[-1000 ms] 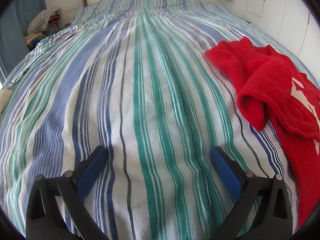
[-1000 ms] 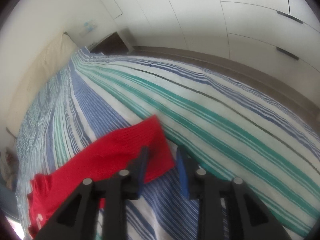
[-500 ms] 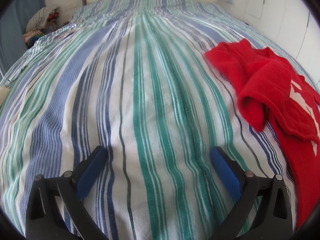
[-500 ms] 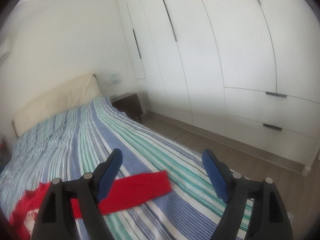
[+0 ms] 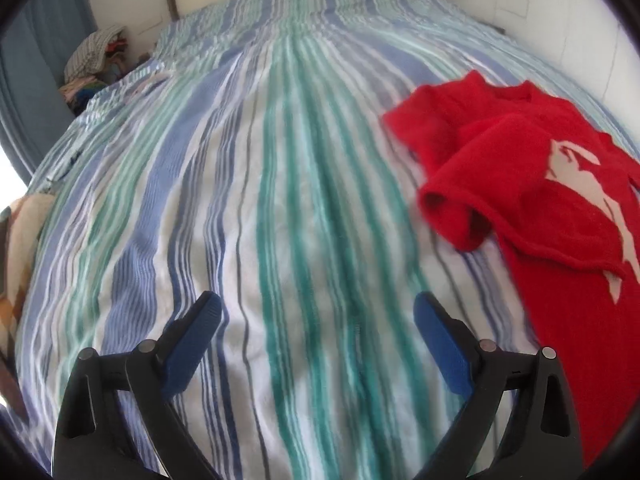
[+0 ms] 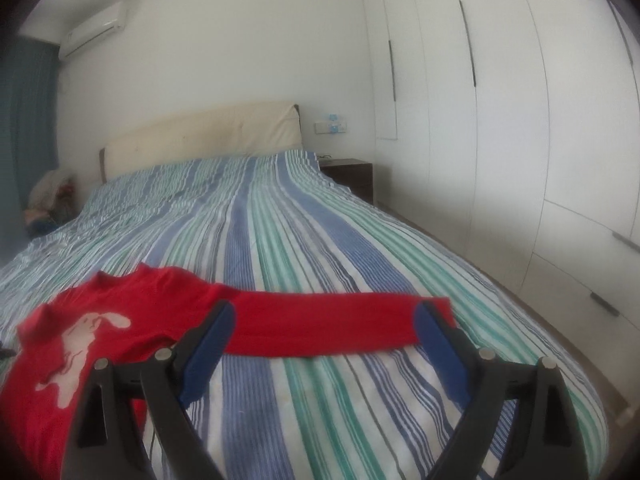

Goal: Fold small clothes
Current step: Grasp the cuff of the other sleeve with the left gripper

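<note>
Now: I saw my right gripper (image 6: 322,322) with jaws opening, pads clear of cloth | my left gripper (image 5: 318,312) gaped wide over bare bedspread (image 5: 280,200), holding nothing | red sweater (image 6: 120,320) lay flat on the bed, one sleeve (image 6: 328,320) stretched sideways beyond the right fingers (image 6: 208,344).

Red sweater (image 6: 132,320) with white rabbit print, blue-green-white striped bedspread (image 6: 312,240), cream headboard (image 6: 200,136), blue-padded black fingers (image 6: 208,344)
</note>
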A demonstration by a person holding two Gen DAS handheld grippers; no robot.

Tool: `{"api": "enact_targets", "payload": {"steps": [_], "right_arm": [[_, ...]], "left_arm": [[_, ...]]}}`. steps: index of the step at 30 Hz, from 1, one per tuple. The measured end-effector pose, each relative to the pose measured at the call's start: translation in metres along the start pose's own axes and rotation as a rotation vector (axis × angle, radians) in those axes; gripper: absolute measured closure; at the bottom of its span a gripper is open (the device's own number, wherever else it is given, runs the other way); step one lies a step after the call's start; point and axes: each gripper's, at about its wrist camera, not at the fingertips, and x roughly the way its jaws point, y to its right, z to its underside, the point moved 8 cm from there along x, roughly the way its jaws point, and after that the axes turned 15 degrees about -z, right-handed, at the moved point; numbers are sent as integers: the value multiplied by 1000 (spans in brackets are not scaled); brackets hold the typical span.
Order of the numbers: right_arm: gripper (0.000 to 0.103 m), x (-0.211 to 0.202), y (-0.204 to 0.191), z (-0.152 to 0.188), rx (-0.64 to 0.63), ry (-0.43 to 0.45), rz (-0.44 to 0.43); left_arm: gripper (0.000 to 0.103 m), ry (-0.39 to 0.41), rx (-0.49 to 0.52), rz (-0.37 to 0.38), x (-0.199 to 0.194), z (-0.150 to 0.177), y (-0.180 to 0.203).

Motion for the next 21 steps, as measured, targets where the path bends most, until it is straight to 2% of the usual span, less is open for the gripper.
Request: {"api": "enact_targets", "payload": {"steps": [3,6,8,10,13,15,17,19,20,21], "right_arm": [[13,1,7,8,36,-30,-6],[13,11,16,15,122,-69,-33],[13,13,17,16,150,-75,-45],[13,10,15,17,139,-72,-47],[13,8,16,23,149,-93,-59],[13,8,20,27,173,-105,-65],[13,9,24,28,198,-109,-69],[13,12,25,28,217,-112,-80],[13,12,23,27,218,-113,-85],[13,13,21,27,213,-113,-91]], "left_arm": [[0,166,217,117,-67,-21,58],[0,246,486,178,-100,-22,129],[0,301,658,171,-105,-14,169],[1,348,808,119,-97,-6,199],[6,313,899,117,-79,-1,226],[21,265,894,156,-68,-5,236],[29,213,865,206,-61,-9,243],[51,156,820,265,-54,-11,248],[74,135,789,275,-51,-13,247],[90,129,757,250,-48,-18,243]]}}
